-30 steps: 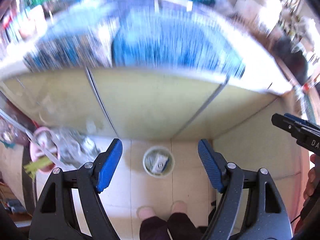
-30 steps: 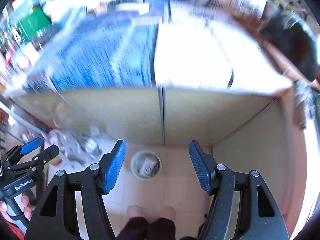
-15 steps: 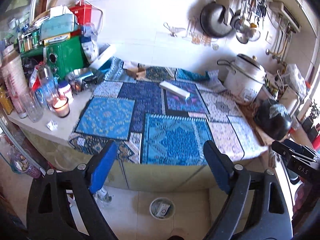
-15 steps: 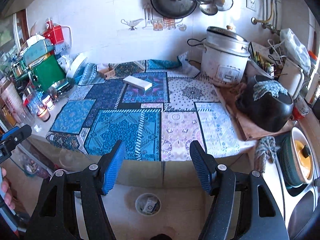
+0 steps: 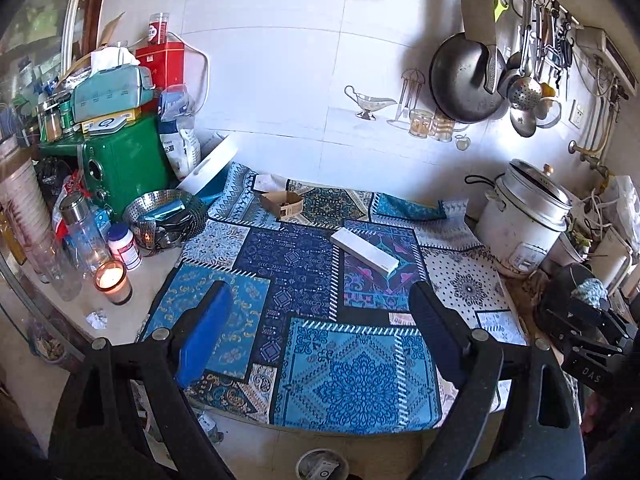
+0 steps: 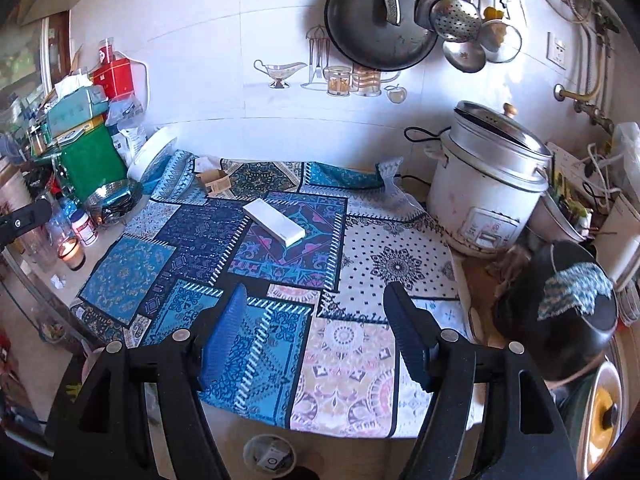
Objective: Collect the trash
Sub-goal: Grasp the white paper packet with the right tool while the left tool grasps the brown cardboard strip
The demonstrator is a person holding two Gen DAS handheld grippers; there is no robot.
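Both grippers, left gripper (image 5: 320, 332) and right gripper (image 6: 314, 332), jaws apart, just widened, nothing between. White carton (image 5: 364, 255) mid-cloth (image 5: 356, 376), brown box (image 5: 282, 202) behind: look light, crushable; pinch carton's narrow sides

- A patchwork cloth (image 6: 280, 280) covers the counter across the middle of the frame.
- A long flat box (image 6: 274, 222) lies on the cloth, toward the wall.
- An open cardboard carton (image 6: 214, 181) sits behind it, up and to the left.
- A rice cooker (image 6: 484, 188) stands at the cloth's right edge.
- A candle jar (image 5: 113, 282) sits left of the cloth; a crumpled scrap (image 5: 96, 319) lies just below it.
- A bin (image 6: 269, 456) stands on the floor, bottom centre, below the counter edge.
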